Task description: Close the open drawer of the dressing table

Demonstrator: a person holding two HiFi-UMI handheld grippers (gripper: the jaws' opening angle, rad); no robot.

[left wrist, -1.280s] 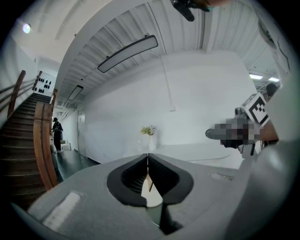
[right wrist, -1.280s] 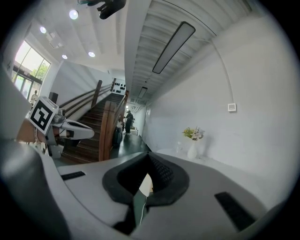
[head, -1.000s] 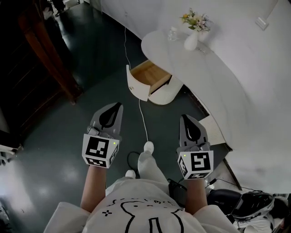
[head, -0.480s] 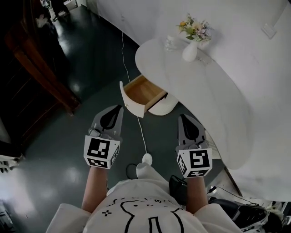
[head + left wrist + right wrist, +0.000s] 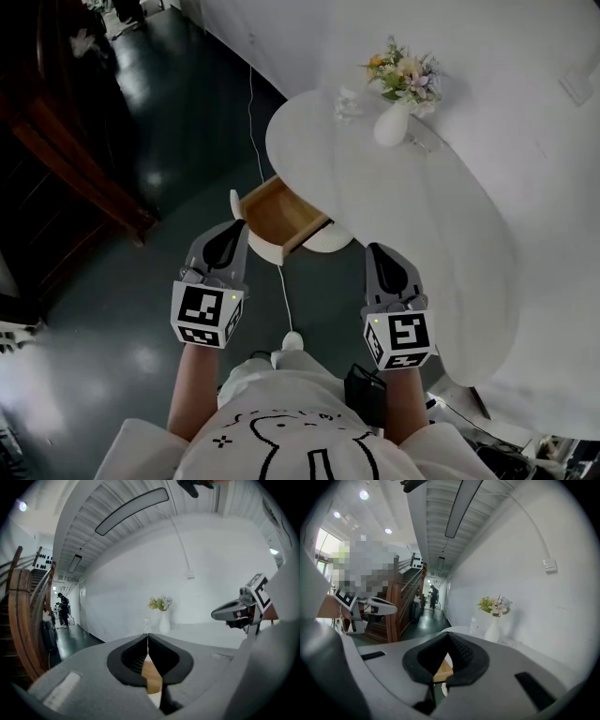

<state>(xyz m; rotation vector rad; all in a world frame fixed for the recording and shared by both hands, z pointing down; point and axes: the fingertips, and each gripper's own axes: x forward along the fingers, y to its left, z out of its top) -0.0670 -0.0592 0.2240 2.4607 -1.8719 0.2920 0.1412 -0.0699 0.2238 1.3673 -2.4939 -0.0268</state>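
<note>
Head view: drawer (image 5: pixel 281 214) is open, pulled out from under the white surface (image 5: pixel 412 216). Bare wood inside shows, with nothing visible in it. Its curved white front (image 5: pixel 246 228) faces left and toward the person. The slide axis runs from that front rightward and up in the picture, back under the surface. A vase (image 5: pixel 391 127) with flowers stands on top, clear of the work.

Left hand-held gripper (image 5: pixel 241 226): clenched, empty. Its own view shows the jaw tips met (image 5: pixel 148 637), with only drawer wood seen through the gap behind them.
Right hand-held gripper (image 5: pixel 376 249): also clenched and empty, tips together (image 5: pixel 449 635).

Key relation: the drawer lies ahead, between the two hand-held grippers and much nearer the left one. The left tip overlaps the white front in the head view. I cannot tell whether it touches or is just short of it. The right one sits near the pedestal side, beside the drawer's path rather than in front of it. Judgement: the left hand is placed to push, and the push should go along the slide axis, square to the front.

Versus one second ago: the drawer then sat well ahead, with open floor between it and both tips. That gap has now closed. Both grippers have come forward together, jaws unchanged. The drawer looks no less open. A white cable (image 5: pixel 281 295) lies on the floor between the hands.
</note>
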